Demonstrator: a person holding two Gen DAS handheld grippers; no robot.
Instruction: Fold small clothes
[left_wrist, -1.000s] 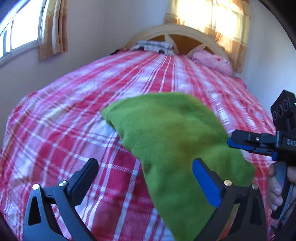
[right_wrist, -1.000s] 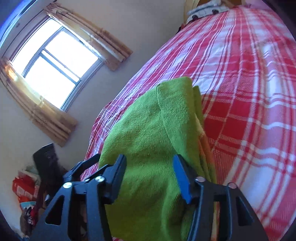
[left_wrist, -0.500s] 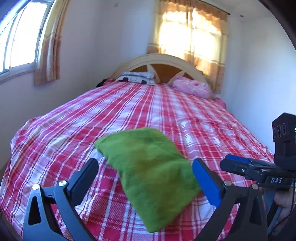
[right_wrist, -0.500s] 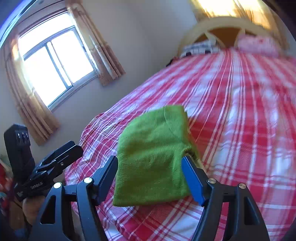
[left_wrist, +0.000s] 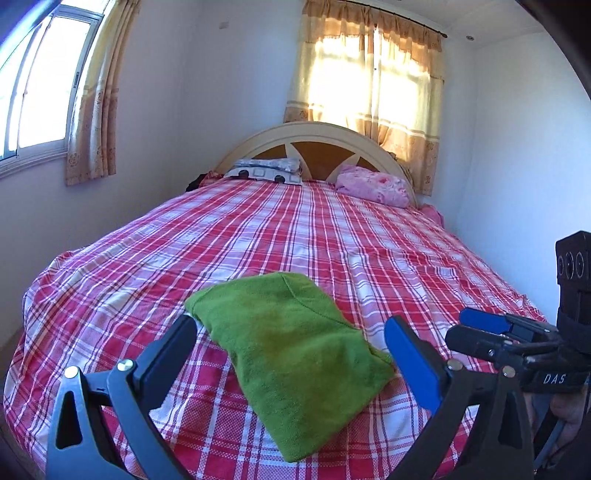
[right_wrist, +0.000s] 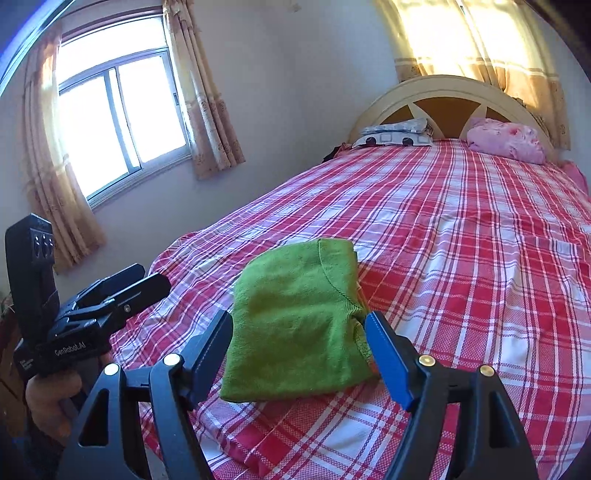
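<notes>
Green folded garment (left_wrist: 291, 354) flat on our red plaid bedspread (left_wrist: 332, 236), just beyond our left gripper (left_wrist: 290, 341) and right gripper (right_wrist: 299, 339), both released, gripping nothing.

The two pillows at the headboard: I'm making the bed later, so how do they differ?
The patterned pillow is white-grey with dark shapes and lies flat on the left; the pink pillow is plain pink, plumper and rumpled, on the right. Both rest on the plaid bedspread against the headboard.
</notes>
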